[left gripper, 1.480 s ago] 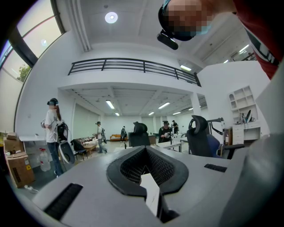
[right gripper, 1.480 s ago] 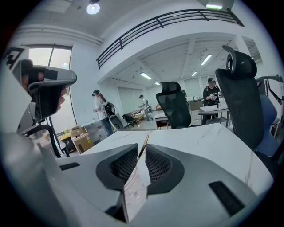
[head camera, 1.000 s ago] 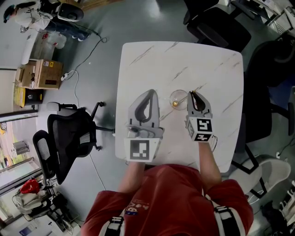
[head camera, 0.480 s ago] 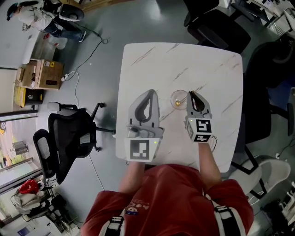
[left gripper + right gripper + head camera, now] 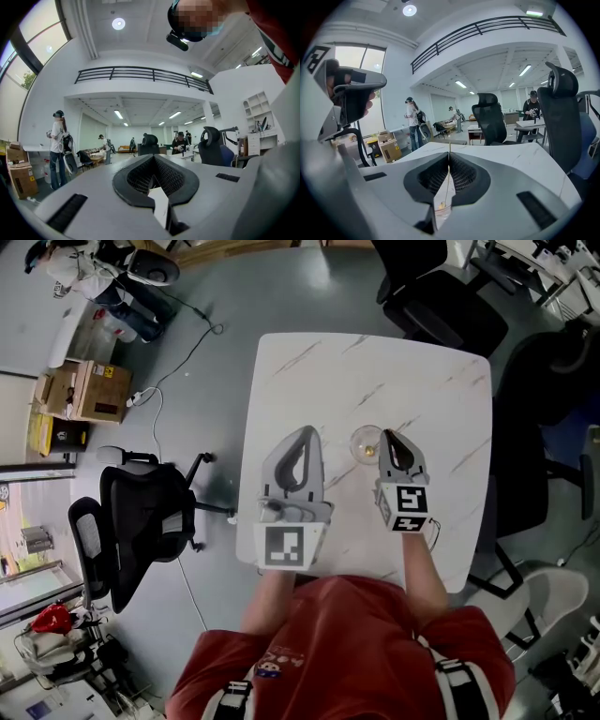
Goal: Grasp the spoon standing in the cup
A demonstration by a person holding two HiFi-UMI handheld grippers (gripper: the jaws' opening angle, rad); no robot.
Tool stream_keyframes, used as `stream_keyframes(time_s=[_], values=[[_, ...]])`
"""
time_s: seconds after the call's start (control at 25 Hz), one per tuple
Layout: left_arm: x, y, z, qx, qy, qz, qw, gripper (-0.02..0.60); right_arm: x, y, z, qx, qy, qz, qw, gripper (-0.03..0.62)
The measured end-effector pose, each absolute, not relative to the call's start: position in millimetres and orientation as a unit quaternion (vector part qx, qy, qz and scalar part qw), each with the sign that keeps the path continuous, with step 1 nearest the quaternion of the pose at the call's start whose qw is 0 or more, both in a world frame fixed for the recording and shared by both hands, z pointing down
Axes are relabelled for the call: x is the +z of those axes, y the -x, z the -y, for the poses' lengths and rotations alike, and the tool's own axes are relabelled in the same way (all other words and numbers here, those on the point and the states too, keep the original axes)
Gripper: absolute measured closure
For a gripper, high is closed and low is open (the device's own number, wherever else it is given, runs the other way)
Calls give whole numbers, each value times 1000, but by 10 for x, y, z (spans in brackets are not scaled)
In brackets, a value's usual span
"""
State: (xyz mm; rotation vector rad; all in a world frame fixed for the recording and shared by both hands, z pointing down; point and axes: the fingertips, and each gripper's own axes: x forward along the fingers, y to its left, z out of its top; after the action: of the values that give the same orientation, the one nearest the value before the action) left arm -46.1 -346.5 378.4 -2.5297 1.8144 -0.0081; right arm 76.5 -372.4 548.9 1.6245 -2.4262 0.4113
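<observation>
A clear glass cup (image 5: 364, 441) stands on the white marble table (image 5: 375, 371), with a thin gold spoon (image 5: 447, 174) upright in it. My right gripper (image 5: 385, 434) reaches the cup's right rim. Its jaws have just been closing and now pinch the spoon's handle, as the right gripper view (image 5: 449, 154) shows; the spoon's bowl rests in the cup (image 5: 443, 213) below. My left gripper (image 5: 307, 429) hovers to the left of the cup, apart from it. In the left gripper view (image 5: 153, 155) its tips meet with nothing between them.
A black office chair (image 5: 141, 521) stands off the table's left edge, and more black chairs (image 5: 441, 296) beyond its far right corner. A cardboard box (image 5: 80, 390) sits on the floor at the left. People stand in the hall beyond.
The right gripper's jaws have narrowed onto the spoon handle beside the cup. The left gripper has stayed where it was.
</observation>
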Motion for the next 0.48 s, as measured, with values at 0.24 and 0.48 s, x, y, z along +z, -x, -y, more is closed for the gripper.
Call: stream_keyframes(time_s=[0.24, 0.48], values=[[3726, 524, 3393, 2, 810, -586, 23, 572, 5422, -721, 3695, 128, -547, 821, 98, 577], [3669, 563, 3327, 7, 807, -589, 25, 572, 5321, -726, 3675, 119, -549, 822, 95, 577]])
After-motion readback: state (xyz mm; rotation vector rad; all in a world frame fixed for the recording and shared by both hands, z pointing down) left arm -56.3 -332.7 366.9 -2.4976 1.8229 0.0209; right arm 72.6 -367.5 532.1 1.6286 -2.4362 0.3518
